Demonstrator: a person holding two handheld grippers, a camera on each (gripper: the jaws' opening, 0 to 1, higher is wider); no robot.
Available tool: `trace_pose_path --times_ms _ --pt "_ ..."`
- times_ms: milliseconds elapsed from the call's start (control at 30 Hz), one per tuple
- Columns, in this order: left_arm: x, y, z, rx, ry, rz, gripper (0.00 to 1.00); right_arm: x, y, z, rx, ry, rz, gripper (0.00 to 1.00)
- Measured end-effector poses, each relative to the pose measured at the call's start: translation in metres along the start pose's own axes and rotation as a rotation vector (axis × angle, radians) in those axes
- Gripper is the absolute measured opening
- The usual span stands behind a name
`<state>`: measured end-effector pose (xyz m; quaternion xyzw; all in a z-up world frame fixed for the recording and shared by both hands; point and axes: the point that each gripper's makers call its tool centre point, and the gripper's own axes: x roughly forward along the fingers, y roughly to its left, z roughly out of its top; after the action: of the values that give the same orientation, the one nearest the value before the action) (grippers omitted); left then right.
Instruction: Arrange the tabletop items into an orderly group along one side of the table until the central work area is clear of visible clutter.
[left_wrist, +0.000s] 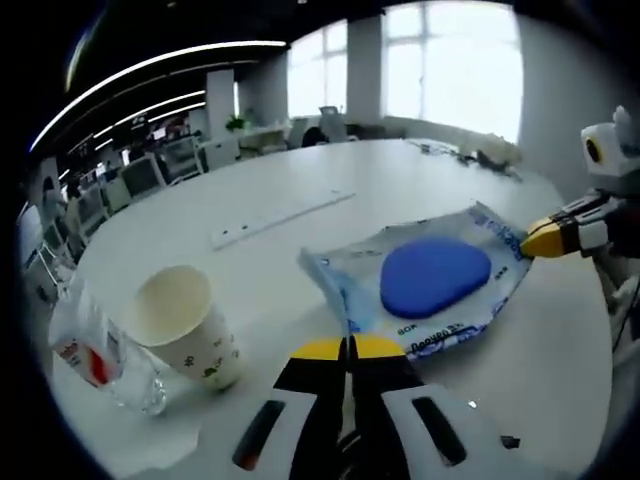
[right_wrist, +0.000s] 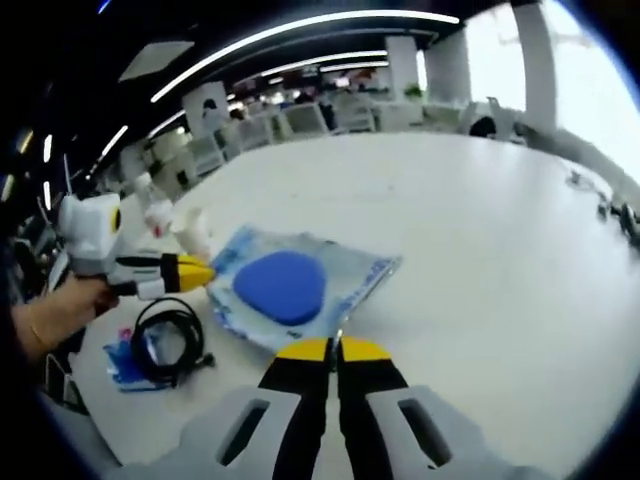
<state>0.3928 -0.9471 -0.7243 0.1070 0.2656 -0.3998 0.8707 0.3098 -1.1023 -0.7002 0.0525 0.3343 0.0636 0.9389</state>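
A clear packet holding a blue pad was pinched at opposite edges by the closed left gripper and closed right gripper above the white table, near a paper cup.

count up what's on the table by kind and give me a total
Plastic packet with blue pad: 1
Paper cup: 1
Clear plastic bottle: 1
Black cable coil: 1
Small blue packet under the cable: 1
Long white strip: 1
Total: 6, not counting the small far clutter, too blurred to tell.
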Motion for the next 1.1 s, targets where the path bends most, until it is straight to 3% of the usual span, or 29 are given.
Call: trace_pose_path --times_ms 367,833,900,1100 --pt "0.002 0.014 0.0 -0.047 -0.019 0.057 0.0 0.034 -0.008 0.021 -0.062 -0.001 0.044 0.0" --pt "0.009 0.029 -0.005 -0.08 -0.008 0.125 0.0 0.071 -0.013 0.029 -0.135 0.022 0.114 0.0" --pt "0.012 0.032 -0.007 -0.08 0.0 0.138 0.0 0.074 -0.011 0.036 -0.157 -0.011 0.143 0.0" --pt "0.012 0.036 -0.006 -0.094 -0.012 0.163 0.0 0.084 -0.012 0.035 -0.116 0.007 0.164 0.0"
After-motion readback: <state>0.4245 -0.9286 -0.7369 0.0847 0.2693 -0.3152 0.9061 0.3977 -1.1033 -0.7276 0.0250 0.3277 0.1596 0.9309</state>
